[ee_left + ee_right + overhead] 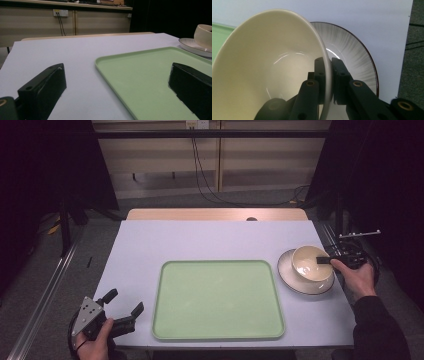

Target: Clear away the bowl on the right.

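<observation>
Cream bowl [269,75] rim between black fingers [322,80] — plate [352,50] half-hidden behind

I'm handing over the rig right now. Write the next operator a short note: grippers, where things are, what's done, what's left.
Right gripper: shut on the rim of the cream bowl, one jaw inside, one outside.
Left gripper: open, holding nothing, near the table's front left corner.
The bowl sits on the plate, right of the green tray, which has nothing on it.
Done: bowl gripped.
Left: probably lift the bowl and set it on the tray.

Glossy ceramic bowl [269,75], matt tray [218,300]
</observation>
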A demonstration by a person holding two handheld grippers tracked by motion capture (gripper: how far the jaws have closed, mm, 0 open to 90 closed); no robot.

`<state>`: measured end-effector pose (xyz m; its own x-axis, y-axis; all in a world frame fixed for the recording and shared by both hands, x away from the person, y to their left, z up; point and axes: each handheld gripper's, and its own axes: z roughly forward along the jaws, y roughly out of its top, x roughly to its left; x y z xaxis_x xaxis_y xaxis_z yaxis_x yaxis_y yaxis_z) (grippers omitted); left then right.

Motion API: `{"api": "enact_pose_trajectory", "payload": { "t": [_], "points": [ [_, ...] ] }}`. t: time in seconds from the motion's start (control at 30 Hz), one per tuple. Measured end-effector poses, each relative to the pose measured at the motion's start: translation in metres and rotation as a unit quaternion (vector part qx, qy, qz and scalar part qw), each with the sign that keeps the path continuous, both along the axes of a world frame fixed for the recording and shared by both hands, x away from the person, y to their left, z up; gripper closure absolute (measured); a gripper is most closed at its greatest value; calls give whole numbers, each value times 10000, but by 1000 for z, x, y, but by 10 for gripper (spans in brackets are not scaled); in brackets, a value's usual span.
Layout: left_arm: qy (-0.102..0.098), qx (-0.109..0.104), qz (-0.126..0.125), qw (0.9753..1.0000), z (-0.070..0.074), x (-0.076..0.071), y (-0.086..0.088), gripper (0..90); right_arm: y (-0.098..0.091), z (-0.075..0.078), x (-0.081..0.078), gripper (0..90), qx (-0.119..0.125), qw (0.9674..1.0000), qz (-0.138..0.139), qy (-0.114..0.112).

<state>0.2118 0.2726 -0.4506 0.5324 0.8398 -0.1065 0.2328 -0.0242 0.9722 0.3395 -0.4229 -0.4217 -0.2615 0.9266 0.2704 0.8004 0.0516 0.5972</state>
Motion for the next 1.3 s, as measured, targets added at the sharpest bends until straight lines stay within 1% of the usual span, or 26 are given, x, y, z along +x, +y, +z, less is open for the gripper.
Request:
{"api": "enact_pose_trajectory", "payload": {
  "t": [0.03, 0.13, 0.2, 0.3, 0.33, 0.37, 0.4, 0.43, 0.53, 0.7, 0.73, 0.8, 0.93, 0.97, 1.03, 1.13, 1.2, 1.3],
  "points": [
    [-8, 50, -9, 10000, 0, 0, 0, 14, 0, 1, -1, 839, 36, 10000, 40, -13],
    [-2, 66, -9, 10000, 1, 0, 0, 14, 0, 3, -2, 838, 47, 10000, 29, -40],
    [-10, 85, 6, 10000, 1, -1, 0, 14, 1, 6, -4, 838, 106, 9998, 102, -101],
    [-7, 31, 20, 10000, 1, -1, 0, 15, 3, 10, -6, 838, 119, 9996, 235, -117],
    [-7, 32, 44, 10000, 1, -1, 0, 14, 3, 11, -7, 838, 65, 9996, 270, -111],
    [1, 23, 12, 10000, 1, -1, 0, 14, 4, 12, -7, 838, 52, 9994, 297, -147],
    [1, 23, 12, 10000, 1, -1, 0, 14, 4, 12, -7, 838, 52, 9994, 297, -147],
    [-7, 88, -14, 10000, 1, -1, 0, 14, 5, 14, -8, 838, 72, 9993, 326, -186],
    [-9, 77, -10, 10000, 1, -1, 0, 15, 4, 16, -9, 838, 105, 9990, 366, -212],
    [-6, 80, -25, 10000, 1, -1, 0, 14, 6, 23, -13, 837, 201, 9979, 527, -322],
    [-1, 87, -23, 10000, 1, -1, 0, 14, 7, 24, -13, 837, 185, 9975, 580, -355],
    [-3, 79, -23, 10000, 1, -1, 0, 14, 8, 27, -15, 837, 179, 9970, 659, -362],
    [-4, 86, -10, 10000, 1, 0, 0, 15, 10, 30, -15, 837, 206, 9964, 732, -381],
    [-1, 90, -15, 10000, 1, 0, 1, 15, 11, 31, -15, 837, 255, 9957, 791, -411],
    [6, 48, 4, 10000, 1, 0, 0, 15, 12, 34, -16, 837, 218, 9955, 814, -429],
    [0, 37, 12, 10000, 1, 0, 0, 15, 14, 35, -16, 837, 230, 9952, 840, -440],
    [2, 45, 28, 10000, 1, 0, 1, 15, 14, 37, -17, 837, 264, 9949, 876, -431],
    [0, 57, -3, 10000, 1, 0, 0, 15, 17, 40, -17, 837, 308, 9940, 927, -487]
  ]
}}
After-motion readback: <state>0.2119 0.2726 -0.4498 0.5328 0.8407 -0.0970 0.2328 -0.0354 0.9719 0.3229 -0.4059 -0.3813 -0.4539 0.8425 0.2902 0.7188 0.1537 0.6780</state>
